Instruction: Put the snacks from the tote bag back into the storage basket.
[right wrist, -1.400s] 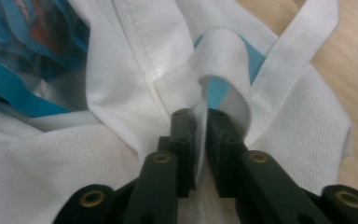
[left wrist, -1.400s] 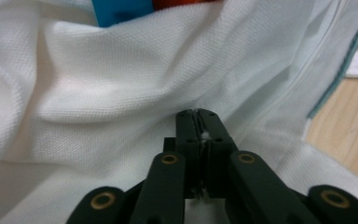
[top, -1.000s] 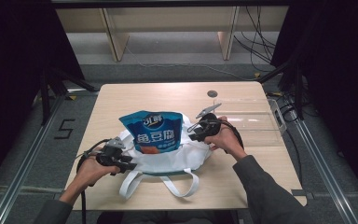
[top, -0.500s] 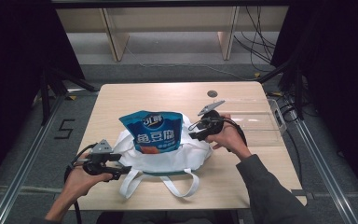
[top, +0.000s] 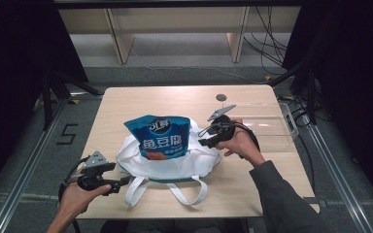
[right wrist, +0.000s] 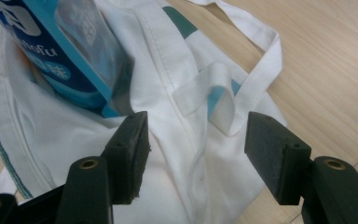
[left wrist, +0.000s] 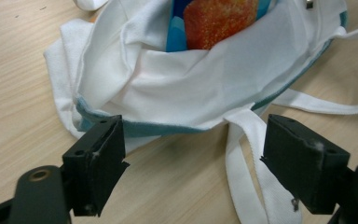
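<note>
**Both tongs spread wide at a white bag holding a blue snack pouch**

The white tote bag [top: 170,162] lies on the wooden worktop [top: 184,99], and everything else is placed from it. Nearest the person, the left tongs [top: 122,182] hover at the bag's near-left corner, by its looped white straps [top: 184,193]. In the left gripper view their jaws stand wide apart with nothing between them but bare wood and a strap [left wrist: 251,154]; the bag's teal-edged rim [left wrist: 168,128] lies just beyond the jaw tips.

Inside the bag, the blue snack pouch [top: 161,137] stands upright, its top half rising above the bag's mouth.

At the bag's right edge, the right tongs [top: 205,141] are also released. In the right gripper view the jaws gape over white cloth and a folded strap loop [right wrist: 214,88], gripping neither, with the pouch [right wrist: 60,42] just to one side.

Beyond the bag, a clear plastic tray [top: 267,127] sits at the worktop's right edge.
</note>
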